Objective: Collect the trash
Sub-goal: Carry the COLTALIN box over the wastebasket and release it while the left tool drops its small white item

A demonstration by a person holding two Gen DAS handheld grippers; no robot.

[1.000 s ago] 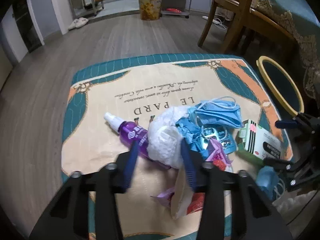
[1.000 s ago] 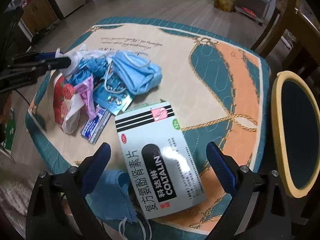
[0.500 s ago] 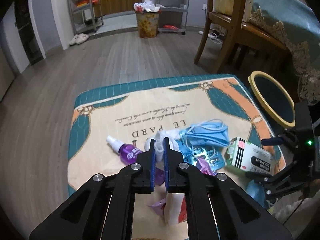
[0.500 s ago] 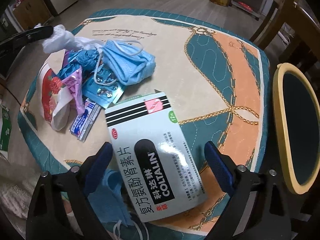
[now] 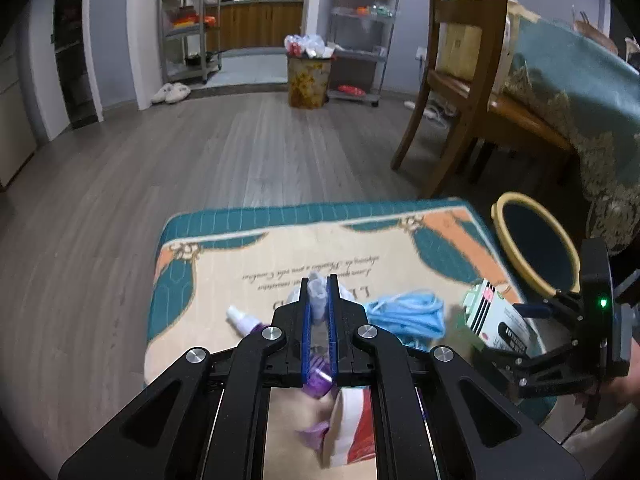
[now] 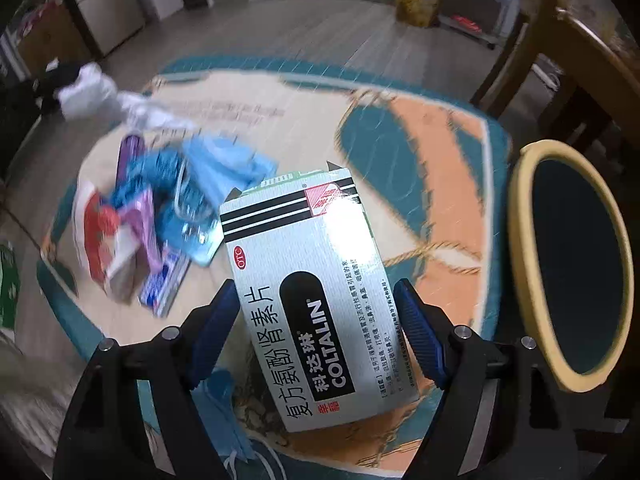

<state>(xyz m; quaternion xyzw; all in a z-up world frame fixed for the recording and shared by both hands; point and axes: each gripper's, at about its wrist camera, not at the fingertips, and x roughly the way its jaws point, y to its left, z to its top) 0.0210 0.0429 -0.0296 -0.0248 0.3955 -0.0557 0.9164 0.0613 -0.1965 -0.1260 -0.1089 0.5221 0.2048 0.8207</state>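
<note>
My left gripper (image 5: 319,284) is shut on a crumpled white tissue (image 5: 317,291) and holds it above the patterned table; the tissue also shows in the right wrist view (image 6: 96,94). My right gripper (image 6: 318,312) is closed onto the sides of a white Coltalin medicine box (image 6: 316,284), which looks lifted and tilted. The box also shows in the left wrist view (image 5: 496,320). On the table lie a blue face mask (image 5: 408,312), a purple spray bottle (image 5: 250,320), and a pile of wrappers (image 6: 132,240).
A yellow-rimmed bin (image 6: 572,260) stands right of the table, also in the left wrist view (image 5: 536,248). A wooden chair (image 5: 460,80) stands behind it. Another blue mask (image 6: 224,412) hangs at the table's near edge. A full trash can (image 5: 308,76) stands far across the floor.
My left gripper shut on the white tissue and lifted it off the pile. My right gripper narrowed from wide open onto the medicine box and raised it.
</note>
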